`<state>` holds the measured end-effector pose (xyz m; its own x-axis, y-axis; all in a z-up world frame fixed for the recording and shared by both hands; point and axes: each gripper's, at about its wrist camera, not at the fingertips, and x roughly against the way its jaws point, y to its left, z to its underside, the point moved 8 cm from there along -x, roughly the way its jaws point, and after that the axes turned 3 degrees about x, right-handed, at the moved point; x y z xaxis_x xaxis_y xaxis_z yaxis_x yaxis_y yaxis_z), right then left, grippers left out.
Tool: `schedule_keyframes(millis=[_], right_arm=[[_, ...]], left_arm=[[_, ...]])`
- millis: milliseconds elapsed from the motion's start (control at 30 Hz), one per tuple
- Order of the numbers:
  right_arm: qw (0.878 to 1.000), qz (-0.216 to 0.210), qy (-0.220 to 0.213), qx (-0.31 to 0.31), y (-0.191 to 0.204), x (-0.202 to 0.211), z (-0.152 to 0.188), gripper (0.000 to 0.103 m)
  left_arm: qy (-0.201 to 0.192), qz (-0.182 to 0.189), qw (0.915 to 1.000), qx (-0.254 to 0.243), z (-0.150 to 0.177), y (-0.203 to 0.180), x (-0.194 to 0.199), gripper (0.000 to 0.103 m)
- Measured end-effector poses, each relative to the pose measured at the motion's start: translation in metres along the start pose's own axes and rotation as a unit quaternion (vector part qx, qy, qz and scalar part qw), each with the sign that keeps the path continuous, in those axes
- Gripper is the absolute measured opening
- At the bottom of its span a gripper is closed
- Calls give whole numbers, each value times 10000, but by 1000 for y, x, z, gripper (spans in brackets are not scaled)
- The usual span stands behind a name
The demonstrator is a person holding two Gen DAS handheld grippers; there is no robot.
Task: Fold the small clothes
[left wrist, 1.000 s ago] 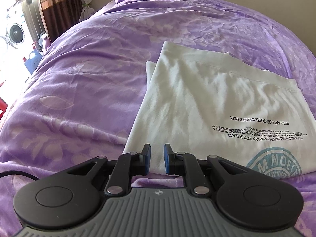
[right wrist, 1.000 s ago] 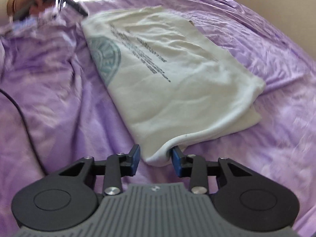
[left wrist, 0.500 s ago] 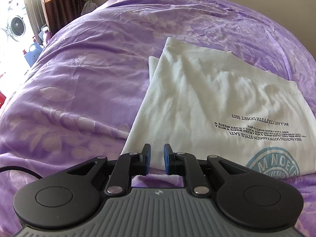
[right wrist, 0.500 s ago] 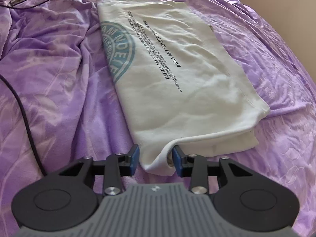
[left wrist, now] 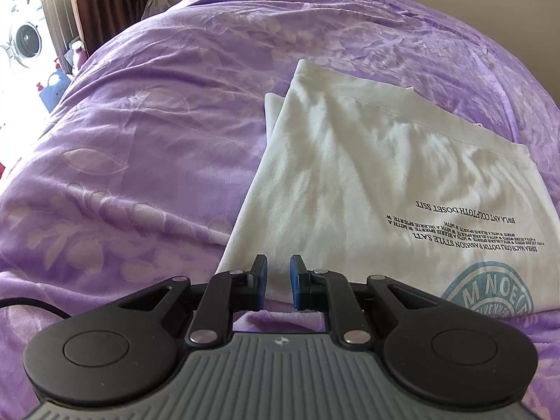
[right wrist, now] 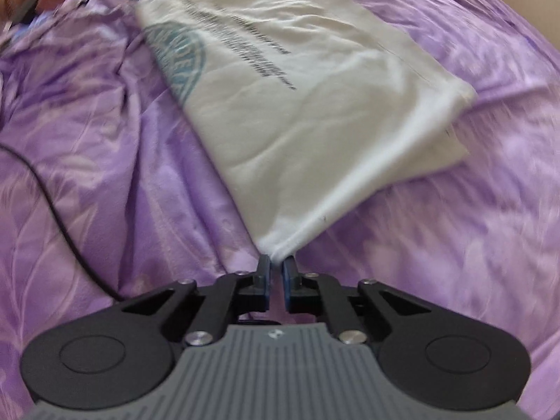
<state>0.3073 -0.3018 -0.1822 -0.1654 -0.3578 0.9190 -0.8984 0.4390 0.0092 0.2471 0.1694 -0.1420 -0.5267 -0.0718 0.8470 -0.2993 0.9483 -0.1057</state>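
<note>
While right gripper fingers pinch the soft folded shirt corner, left gripper gapes

The right wrist view was motion-blurred, smearing the black lettering on the folded cream cotton T-shirt; its teal round emblem ran off frame.

A folded white shirt lies right of centre on the purple bedspread. The left gripper, bottom centre, has its jaws parted around the shirt's near edge.
</note>
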Motion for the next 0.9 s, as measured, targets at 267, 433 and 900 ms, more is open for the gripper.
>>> schedule_keyframes(millis=[267,433,900], right_arm=[[9978,117,343,-553,-4,-14,10,0],[9958,510,615,-453,0,0,8,0],[9846,867,-147,-1510,25,35,-122,24]], left_arm=[[-66,192,9997,-134,-13,16,15,18],[-242,715,9971,-32,-34,28,27,41],[-214,1881,9795,686,-93,43,-29,78]])
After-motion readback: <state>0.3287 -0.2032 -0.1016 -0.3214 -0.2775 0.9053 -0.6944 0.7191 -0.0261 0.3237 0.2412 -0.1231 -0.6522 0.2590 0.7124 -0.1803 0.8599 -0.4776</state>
